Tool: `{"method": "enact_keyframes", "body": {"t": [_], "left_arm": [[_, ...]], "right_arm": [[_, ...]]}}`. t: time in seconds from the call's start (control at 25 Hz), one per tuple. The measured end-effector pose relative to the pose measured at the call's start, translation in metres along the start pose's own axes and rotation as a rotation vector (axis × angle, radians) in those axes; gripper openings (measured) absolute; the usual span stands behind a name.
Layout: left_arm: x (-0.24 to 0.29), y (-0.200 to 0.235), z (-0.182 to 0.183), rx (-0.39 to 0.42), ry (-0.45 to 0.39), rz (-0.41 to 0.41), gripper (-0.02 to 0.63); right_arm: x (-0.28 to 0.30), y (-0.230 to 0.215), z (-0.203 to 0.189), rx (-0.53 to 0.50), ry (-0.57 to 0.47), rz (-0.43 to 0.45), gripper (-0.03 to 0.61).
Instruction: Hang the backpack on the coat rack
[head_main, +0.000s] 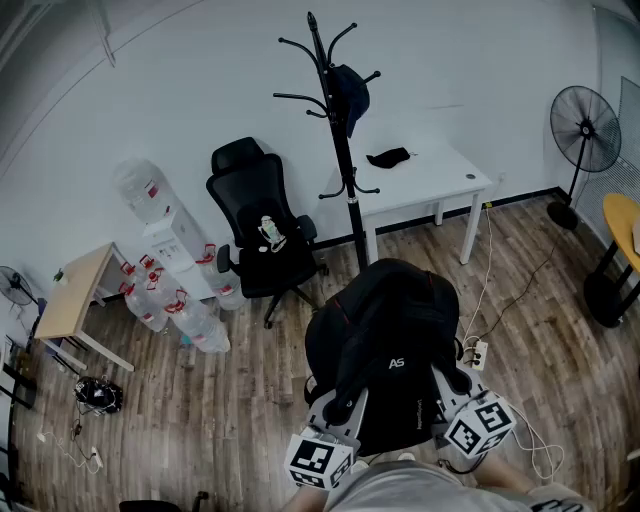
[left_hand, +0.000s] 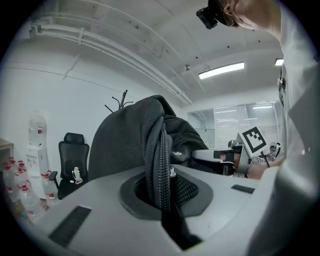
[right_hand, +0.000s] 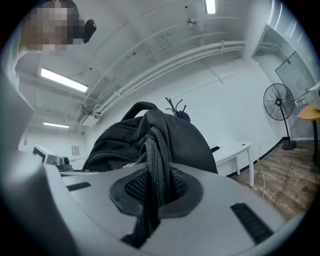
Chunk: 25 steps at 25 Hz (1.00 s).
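Observation:
A black backpack (head_main: 385, 335) hangs in the air in front of me, held up between both grippers. In the left gripper view my left gripper (left_hand: 162, 192) is shut on a zippered edge of the backpack (left_hand: 150, 140). My right gripper (right_hand: 152, 192) is likewise shut on a zippered fold of the backpack (right_hand: 165, 135). In the head view the left gripper (head_main: 345, 405) and right gripper (head_main: 448, 392) sit at the pack's lower corners. The black coat rack (head_main: 342, 170) stands beyond the pack by the wall, with a dark cap (head_main: 351, 95) on one hook.
A white table (head_main: 430, 185) with a black cloth item (head_main: 388, 157) stands right of the rack. A black office chair (head_main: 262, 235) is to its left, then a water dispenser (head_main: 165, 230) and several bottles. A power strip (head_main: 478, 353) lies on the floor; a fan (head_main: 583, 130) stands far right.

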<state>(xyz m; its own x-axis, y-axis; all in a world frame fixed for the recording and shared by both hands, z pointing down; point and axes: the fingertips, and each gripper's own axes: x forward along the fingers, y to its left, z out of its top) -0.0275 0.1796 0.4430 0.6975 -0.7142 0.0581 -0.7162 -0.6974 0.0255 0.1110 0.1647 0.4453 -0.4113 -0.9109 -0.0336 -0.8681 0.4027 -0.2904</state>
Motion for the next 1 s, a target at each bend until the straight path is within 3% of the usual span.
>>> {"method": "enact_keyframes", "body": {"t": [0.56,1.0], "left_arm": [[0.009,-0.007,-0.002,-0.006,0.006,0.028,0.029],[0.024,-0.02,0.0,0.002,0.008,0.11,0.031]], "right_arm": [[0.0,-0.01,0.003,-0.001,0.02,0.008,0.028],[-0.002,-0.031,0.009,0.016,0.034,0.068,0.028]]}}
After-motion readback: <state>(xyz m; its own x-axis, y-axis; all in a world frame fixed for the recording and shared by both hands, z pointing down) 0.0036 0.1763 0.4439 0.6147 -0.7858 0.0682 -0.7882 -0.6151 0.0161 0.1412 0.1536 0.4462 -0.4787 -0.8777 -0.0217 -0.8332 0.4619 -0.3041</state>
